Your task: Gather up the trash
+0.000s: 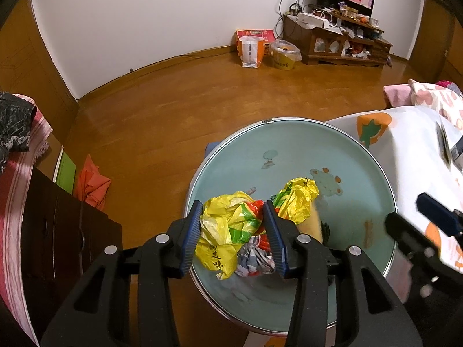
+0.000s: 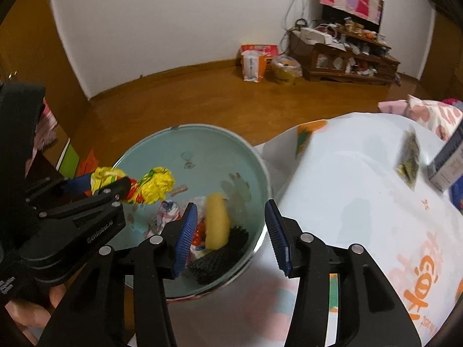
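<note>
A round pale green basin [image 1: 289, 144] [image 2: 202, 141] stands beside the table. My left gripper [image 1: 235, 235] [image 2: 107, 185] hangs over the basin with a crumpled yellow plastic bag [image 1: 228, 225] [image 2: 156, 183] between its blue pads; the jaws stand fairly wide and the bag bulges out past them. In the basin lie a crumpled wrapper [image 1: 254, 257] [image 2: 166, 212], a yellow sponge-like piece [image 2: 215, 222] and a black scrubby item [image 2: 222, 256]. My right gripper [image 2: 231, 234] is open and empty above the basin's right rim.
A table with a white cartoon-print cloth [image 2: 361, 202] [image 1: 411, 144] lies to the right, holding a dark packet [image 2: 408, 159] and a box [image 2: 448, 162]. A dark cabinet [image 1: 58, 231] stands at left. Bags [image 1: 251, 47], a bucket [image 1: 285, 55] and a cluttered TV stand [image 1: 341, 43] line the far wall.
</note>
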{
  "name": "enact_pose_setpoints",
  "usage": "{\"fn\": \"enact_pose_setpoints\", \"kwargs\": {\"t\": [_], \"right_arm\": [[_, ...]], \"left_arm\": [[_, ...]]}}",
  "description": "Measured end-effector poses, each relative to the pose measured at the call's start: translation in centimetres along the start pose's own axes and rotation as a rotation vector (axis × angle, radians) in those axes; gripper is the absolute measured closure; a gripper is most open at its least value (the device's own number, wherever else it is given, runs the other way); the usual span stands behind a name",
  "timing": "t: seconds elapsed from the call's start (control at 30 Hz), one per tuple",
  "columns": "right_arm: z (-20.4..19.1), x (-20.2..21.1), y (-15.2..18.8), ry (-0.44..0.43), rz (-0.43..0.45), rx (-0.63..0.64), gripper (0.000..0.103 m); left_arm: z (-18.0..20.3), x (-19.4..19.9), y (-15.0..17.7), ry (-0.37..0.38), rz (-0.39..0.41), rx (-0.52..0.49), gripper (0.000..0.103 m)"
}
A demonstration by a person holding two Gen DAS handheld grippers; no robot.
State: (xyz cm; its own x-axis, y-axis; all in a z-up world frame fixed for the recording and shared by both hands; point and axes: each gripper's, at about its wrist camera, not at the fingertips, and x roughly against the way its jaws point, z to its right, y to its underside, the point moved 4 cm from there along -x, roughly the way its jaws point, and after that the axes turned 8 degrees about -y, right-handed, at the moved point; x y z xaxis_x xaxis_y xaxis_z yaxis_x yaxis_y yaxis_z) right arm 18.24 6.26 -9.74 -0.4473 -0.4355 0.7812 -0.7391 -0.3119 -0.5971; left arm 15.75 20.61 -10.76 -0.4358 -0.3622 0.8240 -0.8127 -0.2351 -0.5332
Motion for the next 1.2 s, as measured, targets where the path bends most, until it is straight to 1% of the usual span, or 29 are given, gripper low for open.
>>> {"fn": "enact_pose_setpoints", "kwargs": {"t": [0.03,0.13,0.2,0.27,0.3,0.47,0.5,0.53,0.57,0.7,1.07,1.2], "right_arm": [[0.2,0.3,0.0,0.008,0.008,-0.009,0.054],[1.3,1.3,0.3,0.04,0.033,-0.06,0.049],[2.2,2.1,0.7,0.062,0.051,-0.103,0.048],[2.9,2.8,1.2,0.065,0.07,-0.139,0.04],[3.3,3.1,1.4,0.07,0.08,-0.158,0.038],[4.3,4.3,2.3,0.078,0.089,-0.216,0.034],[4.4,4.5,2.5,0.078,0.088,-0.225,0.032],[4.4,4.7,2.8,0.076,0.088,-0.233,0.026],[4.5,4.9,3.1,0.074,0.088,-0.246,0.023],[4.2,5.3,3.7,0.069,0.071,-0.266,0.023],[3.9,8.2,5.2,0.072,0.089,-0.29,0.021],[3.7,9.3,5.9,0.067,0.097,-0.302,0.021]], "left_arm": [[0.1,0.0,0.0,-0.001,0.001,-0.003,0.058],[0.5,0.1,0.0,-0.003,0.001,-0.012,0.051],[0.7,0.2,0.1,-0.007,0.004,-0.018,0.041],[0.8,0.3,0.1,-0.017,0.008,-0.02,0.036],[0.9,0.5,0.2,-0.017,0.01,-0.021,0.033],[1.0,1.0,0.5,-0.032,0.009,-0.02,0.025],[1.0,1.2,0.7,-0.038,0.006,-0.019,0.025],[1.0,1.3,0.8,-0.041,0.003,-0.02,0.025],[1.0,1.3,0.9,-0.043,0.0,-0.022,0.025],[1.8,1.9,1.8,-0.045,-0.012,-0.047,0.025],[2.0,3.4,4.3,-0.066,-0.04,-0.069,0.025],[1.9,4.4,5.5,-0.06,-0.047,-0.065,0.025]]}}
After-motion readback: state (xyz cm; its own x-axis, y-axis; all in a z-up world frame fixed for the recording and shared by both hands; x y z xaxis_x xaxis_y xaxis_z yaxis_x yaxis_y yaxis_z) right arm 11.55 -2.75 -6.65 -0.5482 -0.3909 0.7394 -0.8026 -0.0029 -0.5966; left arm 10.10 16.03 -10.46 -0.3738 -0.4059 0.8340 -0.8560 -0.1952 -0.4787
